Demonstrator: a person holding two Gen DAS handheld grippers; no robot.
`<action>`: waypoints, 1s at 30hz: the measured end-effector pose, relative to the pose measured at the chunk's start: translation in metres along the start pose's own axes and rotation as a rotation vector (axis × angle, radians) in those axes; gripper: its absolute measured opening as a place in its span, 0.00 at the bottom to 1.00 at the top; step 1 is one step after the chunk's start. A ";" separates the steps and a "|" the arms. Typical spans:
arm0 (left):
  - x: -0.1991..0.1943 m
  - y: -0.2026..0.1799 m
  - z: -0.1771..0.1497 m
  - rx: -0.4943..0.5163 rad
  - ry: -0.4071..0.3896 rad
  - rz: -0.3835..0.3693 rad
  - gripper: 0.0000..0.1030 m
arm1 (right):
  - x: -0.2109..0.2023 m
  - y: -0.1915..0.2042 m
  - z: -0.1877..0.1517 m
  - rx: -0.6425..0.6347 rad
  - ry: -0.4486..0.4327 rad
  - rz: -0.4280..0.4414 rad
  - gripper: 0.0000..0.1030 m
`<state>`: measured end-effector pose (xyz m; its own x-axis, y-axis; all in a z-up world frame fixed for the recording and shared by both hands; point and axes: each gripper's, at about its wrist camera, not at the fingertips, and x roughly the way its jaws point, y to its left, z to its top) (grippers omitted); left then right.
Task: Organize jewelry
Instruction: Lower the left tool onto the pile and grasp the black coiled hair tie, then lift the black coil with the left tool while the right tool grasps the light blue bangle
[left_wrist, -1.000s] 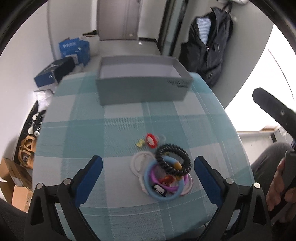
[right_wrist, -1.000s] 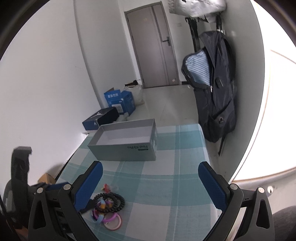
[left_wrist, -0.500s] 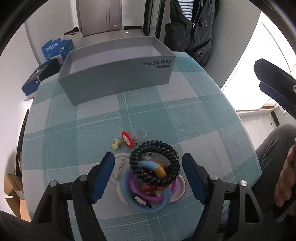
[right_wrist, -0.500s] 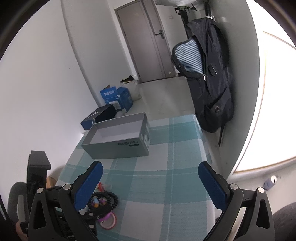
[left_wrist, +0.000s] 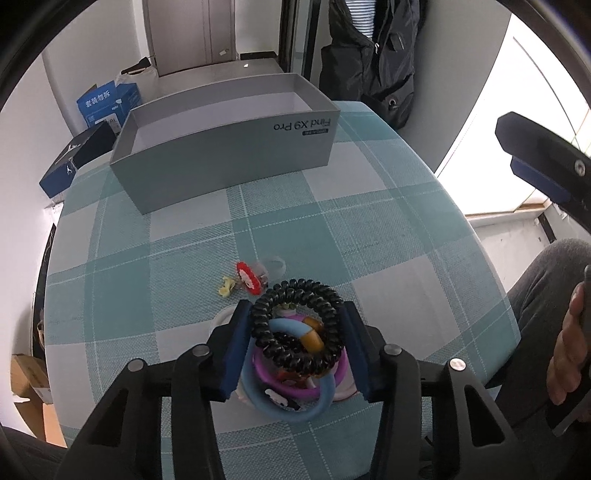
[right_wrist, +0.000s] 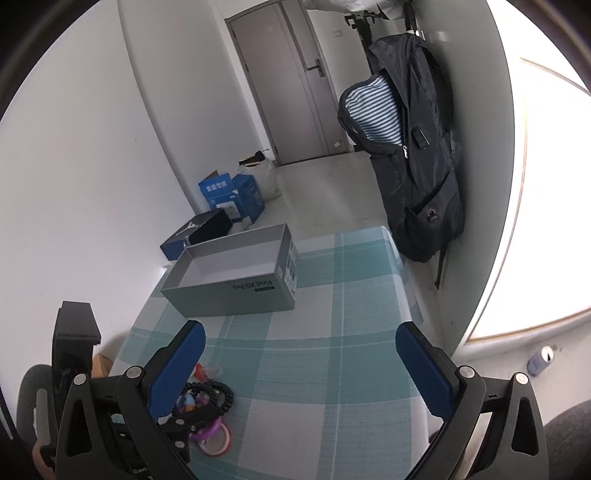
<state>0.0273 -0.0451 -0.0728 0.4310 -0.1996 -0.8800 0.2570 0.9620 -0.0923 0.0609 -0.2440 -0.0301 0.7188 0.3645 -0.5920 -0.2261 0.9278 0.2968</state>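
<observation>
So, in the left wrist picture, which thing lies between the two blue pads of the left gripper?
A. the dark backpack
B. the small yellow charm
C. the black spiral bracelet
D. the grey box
C: the black spiral bracelet sits between the closing jaws of the left gripper, on top of the pile.

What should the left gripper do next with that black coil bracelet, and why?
Probably finish closing, then lift. The left gripper is closing with the black coil bracelet between its fingers, on top of the pile of bangles. The open grey box stands beyond on the checked tablecloth, the likely drop spot. The right gripper hangs open and empty.
</observation>
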 end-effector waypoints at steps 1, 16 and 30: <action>0.000 0.001 0.001 -0.006 -0.002 -0.004 0.39 | 0.000 0.000 0.000 0.000 0.001 0.000 1.00; -0.020 0.022 0.011 -0.126 -0.099 -0.095 0.35 | 0.015 0.008 -0.008 -0.007 0.081 0.050 1.00; -0.051 0.083 0.010 -0.314 -0.229 -0.083 0.35 | 0.067 0.042 -0.043 0.037 0.364 0.300 0.99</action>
<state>0.0353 0.0432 -0.0314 0.6105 -0.2813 -0.7404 0.0372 0.9440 -0.3280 0.0709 -0.1769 -0.0896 0.3466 0.6263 -0.6983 -0.3598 0.7763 0.5176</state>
